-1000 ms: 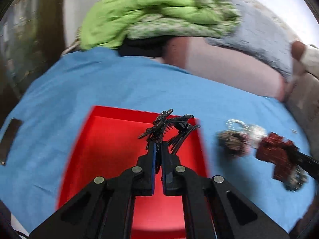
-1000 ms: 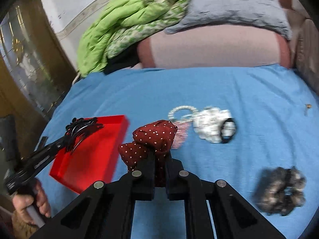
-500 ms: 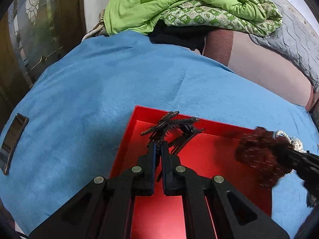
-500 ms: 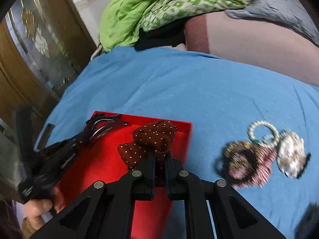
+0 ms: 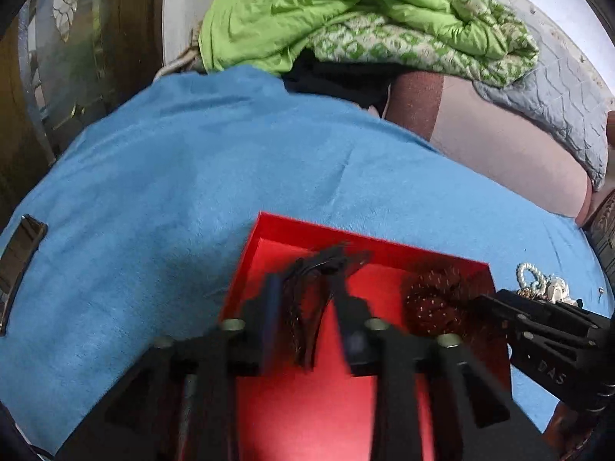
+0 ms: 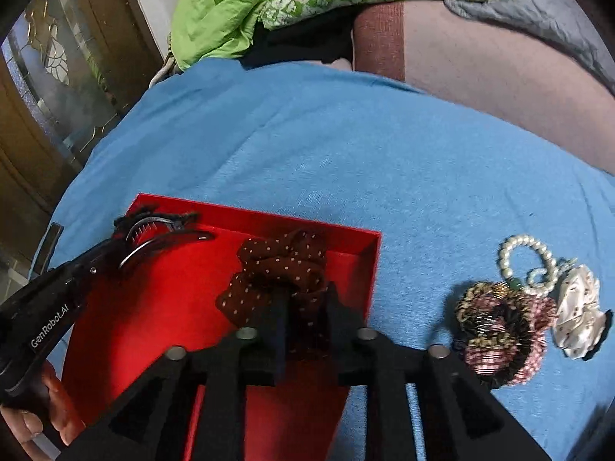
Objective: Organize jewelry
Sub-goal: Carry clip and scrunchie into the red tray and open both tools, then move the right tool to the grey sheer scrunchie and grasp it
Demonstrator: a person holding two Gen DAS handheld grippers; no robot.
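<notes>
The red tray (image 5: 384,246) lies on the blue bed cover. My left gripper (image 5: 305,288) hangs over the tray's far left part. Its jaws are opening, and the black claw hair clip (image 5: 323,265) sits loose and blurred between the parted fingers. In the right wrist view the hair clip (image 6: 157,230) is at the tip of the left gripper (image 6: 115,246). My right gripper (image 6: 307,307) is over the tray (image 6: 250,211) too, its jaws opening. The dark red dotted scrunchie (image 6: 284,265) lies between and ahead of its fingers. The same scrunchie (image 5: 434,299) shows in the left wrist view.
Right of the tray lie a heap of patterned scrunchies (image 6: 499,326), a pearl bracelet (image 6: 526,265) and a white scrunchie (image 6: 576,319). A dark flat object (image 5: 19,261) rests at the cover's left edge. Green bedding (image 5: 346,11) and pillows are piled at the back.
Both grippers came in over the red tray, the right one from the right with the scrunchie. Both pairs of fingers, pressed together before, now stand apart.
</notes>
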